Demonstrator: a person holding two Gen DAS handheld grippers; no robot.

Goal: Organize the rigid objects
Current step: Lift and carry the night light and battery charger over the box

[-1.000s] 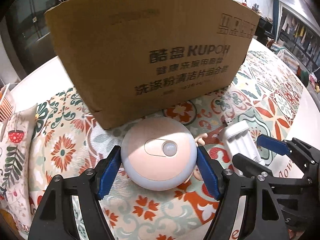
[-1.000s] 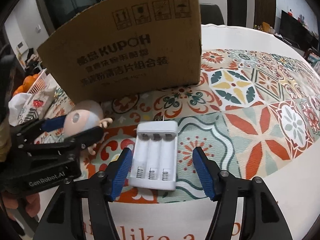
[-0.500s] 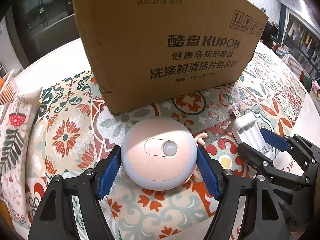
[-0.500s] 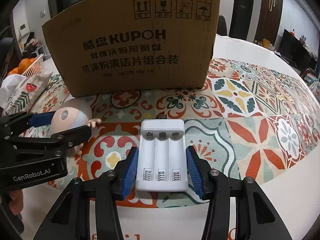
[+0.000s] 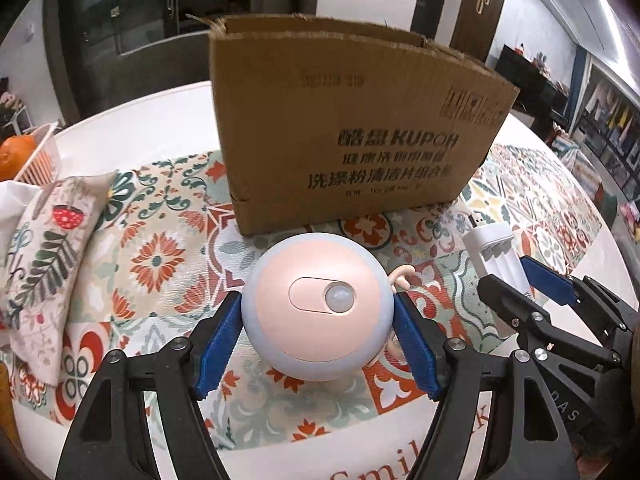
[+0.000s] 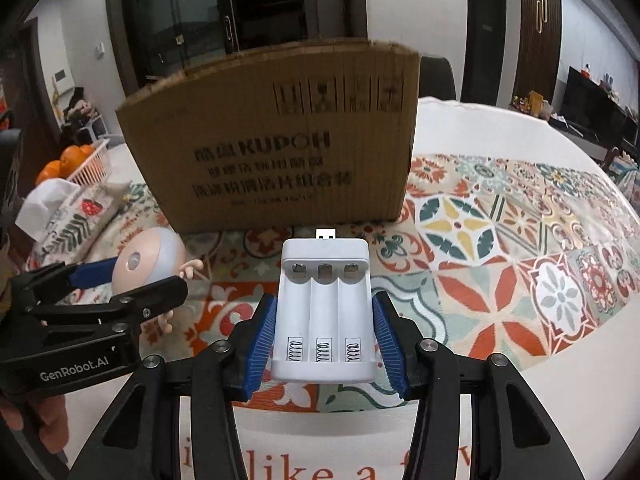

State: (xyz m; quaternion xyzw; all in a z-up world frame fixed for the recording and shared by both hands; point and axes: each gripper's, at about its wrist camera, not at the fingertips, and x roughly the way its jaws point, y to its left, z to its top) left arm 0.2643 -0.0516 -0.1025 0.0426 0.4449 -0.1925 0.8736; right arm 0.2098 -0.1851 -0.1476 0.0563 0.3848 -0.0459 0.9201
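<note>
Cardboard box (image 6: 276, 152) wall blocks fwd, open top, patterned cloth (image 6: 500, 248) free rt

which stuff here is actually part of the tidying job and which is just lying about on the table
Part of the job:
- round pink-and-blue toy, clamped in the left gripper
- white battery charger, clamped in the right gripper
- cardboard box, the likely drop-off

Just lying about:
- floral pillow
- basket of oranges
- patterned tablecloth

Left black angular-armed plastic gripper (image 5: 318, 346) carries ribbed blue pads (image 5: 219, 346) and round silver screws at its joints; right black plastic gripper (image 6: 325, 346) matches; white "GenRobot.AI" lettering (image 6: 74, 370) sits lower left of the right wrist frame.
</note>
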